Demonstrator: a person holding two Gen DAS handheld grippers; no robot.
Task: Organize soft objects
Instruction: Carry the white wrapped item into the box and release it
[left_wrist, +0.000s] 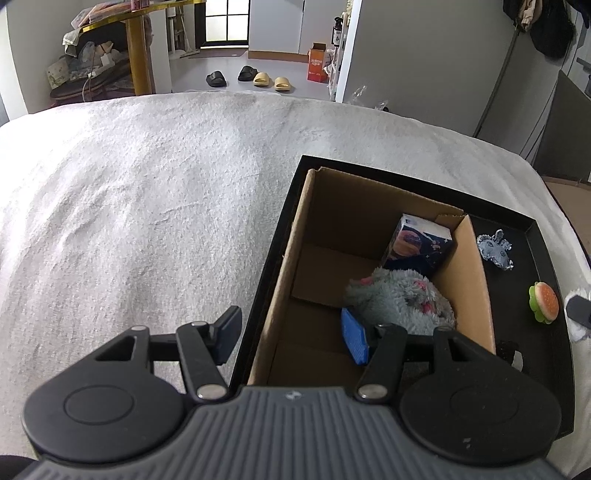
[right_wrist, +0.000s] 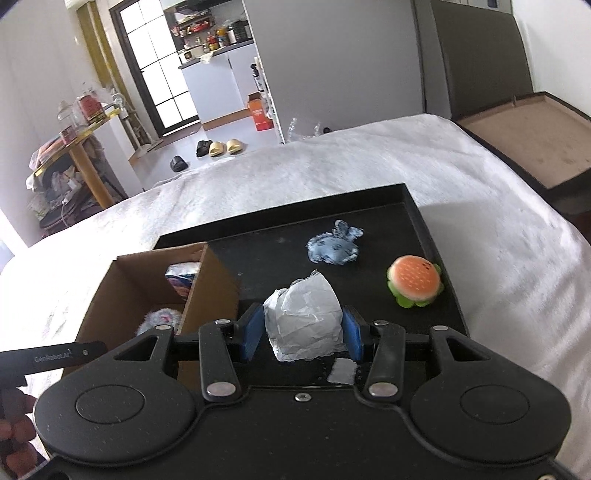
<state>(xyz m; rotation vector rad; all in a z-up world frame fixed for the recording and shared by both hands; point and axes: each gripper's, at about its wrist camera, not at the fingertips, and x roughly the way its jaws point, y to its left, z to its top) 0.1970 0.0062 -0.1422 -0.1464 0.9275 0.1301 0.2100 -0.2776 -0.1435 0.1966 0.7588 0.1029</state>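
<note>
A cardboard box (left_wrist: 321, 206) stands in the left part of a black tray (left_wrist: 546, 258) on a white bed. In the box lie a grey plush toy (left_wrist: 402, 299) and a blue tissue pack (left_wrist: 421, 243). My left gripper (left_wrist: 291, 338) is open and empty over the box's near left wall. A blue fabric toy (right_wrist: 334, 249) and a burger-shaped toy (right_wrist: 415, 280) lie on the tray (right_wrist: 369, 206). My right gripper (right_wrist: 303, 328) is shut on a crumpled white paper wad (right_wrist: 304, 321) above the tray, right of the box (right_wrist: 147, 280).
A small white paper scrap (right_wrist: 343, 371) lies on the tray under the right gripper. The white blanket (left_wrist: 147, 203) spreads left of and beyond the tray. A brown open case (right_wrist: 535, 136) stands right of the bed. Slippers (left_wrist: 273, 81) lie on the floor beyond.
</note>
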